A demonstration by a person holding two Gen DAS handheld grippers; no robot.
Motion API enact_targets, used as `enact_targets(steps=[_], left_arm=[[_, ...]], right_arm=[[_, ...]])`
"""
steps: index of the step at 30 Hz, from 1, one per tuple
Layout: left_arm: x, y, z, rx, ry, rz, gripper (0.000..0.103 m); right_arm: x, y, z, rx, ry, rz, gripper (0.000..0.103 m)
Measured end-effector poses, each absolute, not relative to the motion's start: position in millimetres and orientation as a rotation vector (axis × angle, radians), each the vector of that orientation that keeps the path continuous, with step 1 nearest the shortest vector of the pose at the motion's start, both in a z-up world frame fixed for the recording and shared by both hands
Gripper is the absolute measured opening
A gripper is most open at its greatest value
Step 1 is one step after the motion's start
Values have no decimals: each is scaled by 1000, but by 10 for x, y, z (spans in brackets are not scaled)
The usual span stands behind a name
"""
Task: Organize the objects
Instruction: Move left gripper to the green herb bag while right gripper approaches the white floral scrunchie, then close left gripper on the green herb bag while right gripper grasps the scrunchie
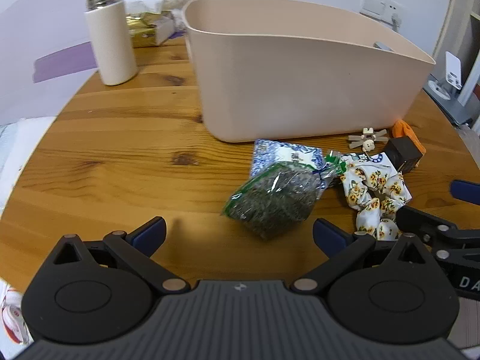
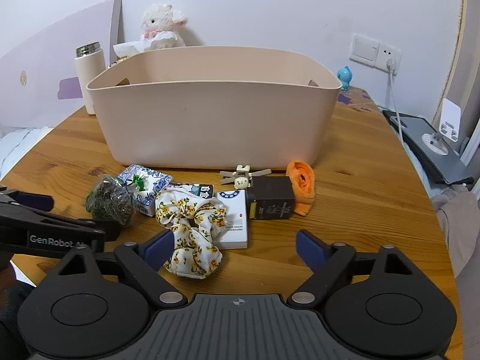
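A loose row of small things lies on the round pine table point(image 2: 360, 180), just in front of the big beige plastic tub point(image 2: 216, 120) they look meant for. Nothing can be seen inside the tub from either camera.

The left gripper point(image 1: 240, 231) hangs spread wide and empty, just short of the clear crinkly bag of dark dried herbs point(image 1: 270, 201), which leans on a blue-and-white patterned packet point(image 1: 282, 154). That bag should be light and slippery, and it will crumple under pressure; the twisted, tied neck at its far end looks the surest place to pinch (squeezing the belly would only crush what is in it).

The right gripper point(image 2: 235, 249) is likewise parted and holding nothing. Its left finger touches or nearly touches the white fabric scrunchie printed with yellow flowers point(image 2: 192, 234), which rests partly on a flat white carton point(image 2: 235, 222). Soft, weightless and forgiving, the scrunchie can be taken anywhere along its bunched ring.

Beyond lie a dark cube-shaped box point(image 2: 271, 199), an orange rubbery ear-shaped toy point(image 2: 301, 186) and a small cream toy figure with grey blades point(image 2: 243, 177); the figure looks the frailest.
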State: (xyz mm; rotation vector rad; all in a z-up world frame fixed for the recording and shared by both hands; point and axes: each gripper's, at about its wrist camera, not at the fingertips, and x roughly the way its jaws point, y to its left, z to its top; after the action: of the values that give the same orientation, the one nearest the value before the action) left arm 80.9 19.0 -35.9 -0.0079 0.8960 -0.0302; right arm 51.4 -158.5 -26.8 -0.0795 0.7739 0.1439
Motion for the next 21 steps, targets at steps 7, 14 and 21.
enact_targets(steps=[7, 14, 21], left_arm=[[958, 142, -464, -3, 905, -88, 103], [960, 69, -484, 57, 885, -117, 90], [928, 153, -431, 32, 873, -169, 64]], right_arm=[[617, -1529, -326, -87, 782, 165, 71], [669, -1498, -378, -63, 817, 205, 36], [630, -1486, -373, -55, 819, 212, 11]])
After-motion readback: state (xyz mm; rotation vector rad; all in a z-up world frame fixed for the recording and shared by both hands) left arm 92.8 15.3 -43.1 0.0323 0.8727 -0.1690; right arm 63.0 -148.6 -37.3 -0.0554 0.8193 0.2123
